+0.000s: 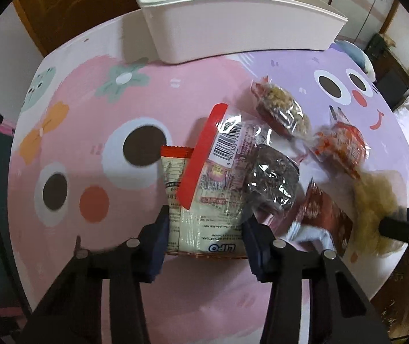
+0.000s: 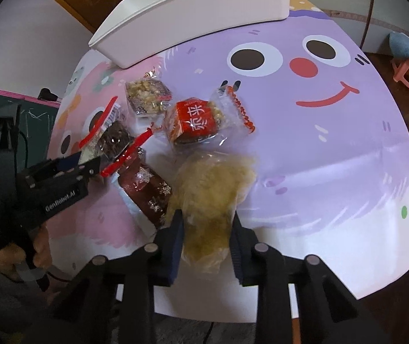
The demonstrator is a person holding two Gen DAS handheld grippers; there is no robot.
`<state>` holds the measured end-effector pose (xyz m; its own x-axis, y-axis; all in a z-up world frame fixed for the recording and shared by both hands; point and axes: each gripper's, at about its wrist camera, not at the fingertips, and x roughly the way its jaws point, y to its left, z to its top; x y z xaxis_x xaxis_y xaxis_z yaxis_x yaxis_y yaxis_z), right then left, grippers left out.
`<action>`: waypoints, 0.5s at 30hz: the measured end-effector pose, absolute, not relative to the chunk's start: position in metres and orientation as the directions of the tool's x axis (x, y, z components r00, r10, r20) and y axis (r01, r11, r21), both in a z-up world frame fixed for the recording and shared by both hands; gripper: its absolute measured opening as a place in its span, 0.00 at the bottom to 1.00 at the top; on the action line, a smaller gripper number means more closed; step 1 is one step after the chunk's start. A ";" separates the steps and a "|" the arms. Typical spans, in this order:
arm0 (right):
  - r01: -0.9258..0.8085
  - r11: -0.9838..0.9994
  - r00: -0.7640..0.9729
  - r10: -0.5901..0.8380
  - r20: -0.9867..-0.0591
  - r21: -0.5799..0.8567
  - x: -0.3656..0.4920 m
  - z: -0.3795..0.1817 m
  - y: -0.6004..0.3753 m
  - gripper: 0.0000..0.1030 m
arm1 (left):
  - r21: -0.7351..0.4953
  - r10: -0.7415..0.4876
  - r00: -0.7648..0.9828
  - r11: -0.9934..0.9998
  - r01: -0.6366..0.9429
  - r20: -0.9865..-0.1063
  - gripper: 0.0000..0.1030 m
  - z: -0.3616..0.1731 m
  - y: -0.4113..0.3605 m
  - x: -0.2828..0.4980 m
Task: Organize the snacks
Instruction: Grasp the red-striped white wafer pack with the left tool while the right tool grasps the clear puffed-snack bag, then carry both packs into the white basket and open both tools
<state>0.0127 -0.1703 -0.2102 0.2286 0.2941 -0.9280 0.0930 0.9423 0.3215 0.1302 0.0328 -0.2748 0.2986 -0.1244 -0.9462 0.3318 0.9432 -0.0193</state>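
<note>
A clear LiPO snack packet [image 1: 213, 200] with a red strip, a barcode and dark cake inside lies on the cartoon-face mat [image 1: 89, 143]. My left gripper [image 1: 206, 229] is shut on its near end, with a pad pressed against each side; this gripper [image 2: 84, 163] also shows in the right wrist view. My right gripper [image 2: 207, 229] is shut on a clear bag of pale yellow snack [image 2: 213, 189], which looks blurred in the left wrist view [image 1: 373, 200]. The white bin [image 1: 233, 28] [image 2: 190, 14] stands at the mat's far edge.
Between the grippers and the bin lie a nut bar [image 2: 147, 97], a red-labelled packet [image 2: 196, 120] and a dark red snowflake packet [image 2: 147, 189]. A smaller packet [image 1: 173, 172] sits under the LiPO one. A person's hand [image 2: 41, 252] holds the left gripper.
</note>
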 end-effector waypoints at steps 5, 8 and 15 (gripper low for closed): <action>0.105 0.926 0.234 0.332 -0.914 0.363 0.008 -0.203 -0.175 0.25 | -0.053 -0.139 0.269 0.951 0.304 -0.953 0.44 -0.266 0.054 0.110; 0.096 0.927 0.250 0.330 -0.910 0.362 0.006 -0.192 -0.173 0.24 | -0.067 -0.147 0.249 0.950 0.304 -0.957 0.44 -0.261 0.067 0.084; 0.078 0.926 0.294 0.334 -0.896 0.370 0.004 -0.167 -0.168 0.24 | -0.063 -0.144 0.243 0.947 0.314 -0.959 0.44 -0.239 0.083 0.060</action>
<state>0.0043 -0.1675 -0.1672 0.2940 0.3337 -0.8957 0.0778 0.9256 0.3704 0.0603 0.0831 -0.2394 0.2434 -0.1444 -0.9591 0.3142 0.9473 -0.0628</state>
